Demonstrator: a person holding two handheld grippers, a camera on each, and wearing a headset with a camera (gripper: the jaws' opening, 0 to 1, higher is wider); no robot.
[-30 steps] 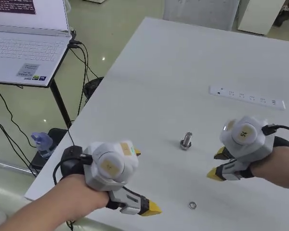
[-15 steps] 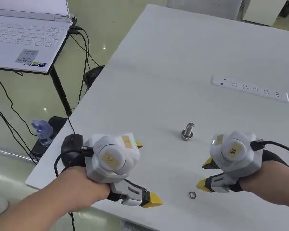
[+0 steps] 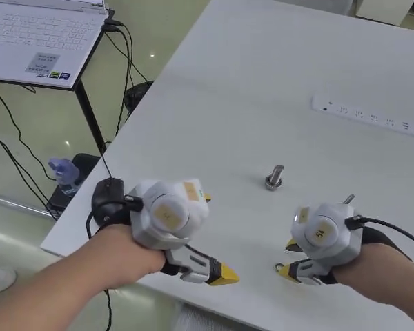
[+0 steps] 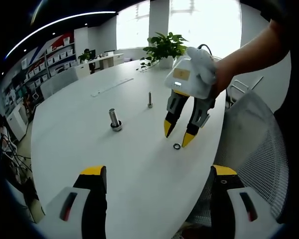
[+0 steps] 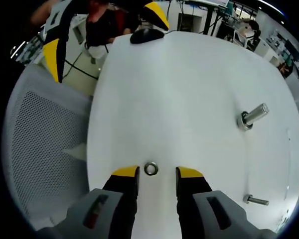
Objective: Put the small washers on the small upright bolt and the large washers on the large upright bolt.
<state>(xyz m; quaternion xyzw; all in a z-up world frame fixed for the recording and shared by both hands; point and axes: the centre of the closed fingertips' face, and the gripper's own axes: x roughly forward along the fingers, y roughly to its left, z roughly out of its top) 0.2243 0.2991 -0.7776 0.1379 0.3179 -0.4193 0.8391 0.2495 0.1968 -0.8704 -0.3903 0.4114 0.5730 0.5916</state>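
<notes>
The right gripper [image 5: 157,172], jaws apart, straddles a washer [image 5: 150,169] at lower centre, apparently lined up to pinch it. The left gripper [image 4: 158,172] hangs open, idle. The large bolt [image 5: 251,117] stands at right, the small bolt [image 5: 256,200] at lower right.

Laptop [image 3: 34,34] cropped, small bolt [image 3: 349,199] mostly hidden behind right hand-held gripper [image 3: 286,258]

A long white oval table [image 3: 262,83] stands on a glossy pale green floor [image 3: 162,31]. A slim white power strip [image 3: 367,118] lies toward its far side. Beside the table, an open silver laptop [image 3: 34,38] rests on a black-legged stand [image 3: 88,118]. Bright windows [image 4: 204,20] glow behind a leafy green potted plant [image 4: 164,47]. A grey mesh chair [image 4: 259,144] stands at the table's edge.
</notes>
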